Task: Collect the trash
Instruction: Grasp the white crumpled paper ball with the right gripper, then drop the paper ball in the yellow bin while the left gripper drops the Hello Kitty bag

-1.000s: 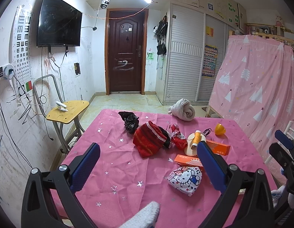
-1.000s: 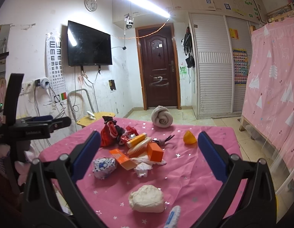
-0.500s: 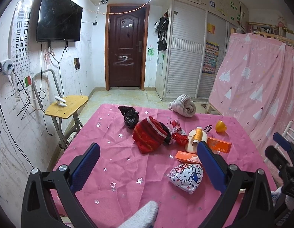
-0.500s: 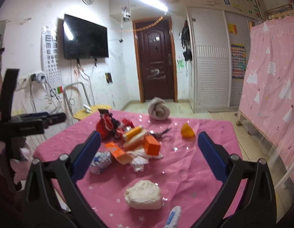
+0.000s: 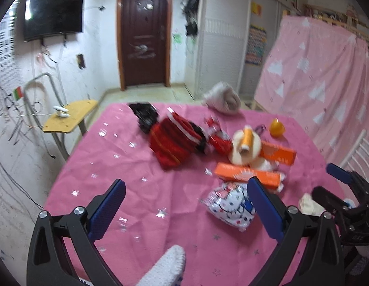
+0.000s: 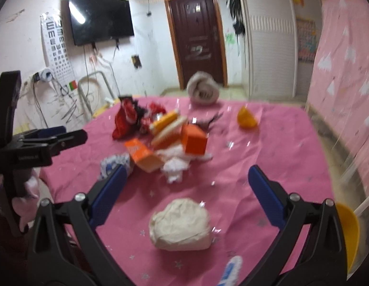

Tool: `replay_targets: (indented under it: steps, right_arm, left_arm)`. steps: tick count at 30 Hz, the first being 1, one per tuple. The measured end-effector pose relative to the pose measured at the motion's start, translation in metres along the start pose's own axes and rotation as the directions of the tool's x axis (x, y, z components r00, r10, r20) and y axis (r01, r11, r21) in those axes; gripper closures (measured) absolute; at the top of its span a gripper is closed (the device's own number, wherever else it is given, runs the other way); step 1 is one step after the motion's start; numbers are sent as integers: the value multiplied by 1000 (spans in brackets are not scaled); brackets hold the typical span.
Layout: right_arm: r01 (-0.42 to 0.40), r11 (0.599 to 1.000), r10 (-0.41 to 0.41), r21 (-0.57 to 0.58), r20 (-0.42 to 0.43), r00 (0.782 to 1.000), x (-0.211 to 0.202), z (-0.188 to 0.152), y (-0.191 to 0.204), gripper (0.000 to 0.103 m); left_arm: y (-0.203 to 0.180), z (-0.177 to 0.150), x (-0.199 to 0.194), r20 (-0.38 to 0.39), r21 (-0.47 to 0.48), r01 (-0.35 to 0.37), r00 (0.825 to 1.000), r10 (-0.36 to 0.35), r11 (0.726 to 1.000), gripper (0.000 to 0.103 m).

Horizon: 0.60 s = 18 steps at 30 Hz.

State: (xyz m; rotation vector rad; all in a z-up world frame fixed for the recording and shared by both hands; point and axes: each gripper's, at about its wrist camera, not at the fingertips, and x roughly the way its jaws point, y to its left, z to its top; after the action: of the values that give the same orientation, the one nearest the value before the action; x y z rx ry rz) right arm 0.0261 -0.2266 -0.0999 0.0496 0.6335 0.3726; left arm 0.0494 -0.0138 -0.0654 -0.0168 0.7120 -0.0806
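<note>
Between the right tongs (image 6: 185, 184), fingers wide apart and gripping nothing, a crumpled white wad (image 6: 180, 221) sits on the pink cloth (image 6: 267, 143), just short of the tips. Beyond it, mid-table: trash heap, i.e. two orange boxes (image 6: 195, 139), tissue (image 6: 174, 164), a red bag (image 6: 123, 121), a black bag (image 5: 145, 116). Both frames are motion-blurred, so box print is unreadable and the heap's small items are hard to separate.

Left tongs (image 5: 185, 205) are also spread and empty, hovering over bare cloth. A cartoon-print pouch (image 5: 232, 205) lies just inside the right finger, partly covered by it. The long box (image 5: 247, 174) past that fingertip has its long axis running left-right, slightly tilted down to the right. A white knit thing (image 5: 167, 267) at the bottom edge is cut off.

Orange wedge (image 6: 246, 119) sits far right of the heap; rolled towel (image 6: 203, 90) at the far table edge. Room: dark door (image 6: 196, 35), TV (image 6: 101, 16) and eye chart (image 6: 57, 52) on the left wall, pink curtain (image 5: 327, 71) on the right.
</note>
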Motion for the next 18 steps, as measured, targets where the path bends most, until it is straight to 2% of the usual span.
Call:
replay_targets:
  steps: [1, 4, 12, 13, 14, 16, 18]
  right_arm:
    - [5, 1000, -5, -2, -20, 1000, 4, -1, 0, 6]
    - [23, 1000, -25, -21, -80, 996, 15, -7, 2, 22]
    - [37, 993, -55, -112, -165, 985, 25, -14, 6, 23]
    - [39, 992, -58, -116, -165, 984, 25, -15, 5, 29]
    - [41, 992, -61, -120, -170, 984, 26, -15, 5, 41]
    - [42, 990, -67, -135, -185, 981, 28, -18, 4, 50]
    - [43, 988, -70, -148, -183, 981, 27, -19, 4, 51]
  left_arm:
    - [-3, -2, 6, -18, 13, 14, 1000, -14, 1000, 9]
    - [-10, -6, 20, -59, 36, 56, 997, -54, 998, 9]
    - [-28, -11, 44, -137, 93, 140, 983, -126, 986, 9]
    - [-31, -11, 48, -148, 101, 147, 980, -131, 984, 9]
    - [-32, -12, 50, -159, 107, 152, 978, -134, 983, 9]
    - [-39, -14, 56, -183, 122, 162, 973, -138, 979, 10]
    - [-46, -17, 62, -202, 134, 175, 968, -146, 975, 15]
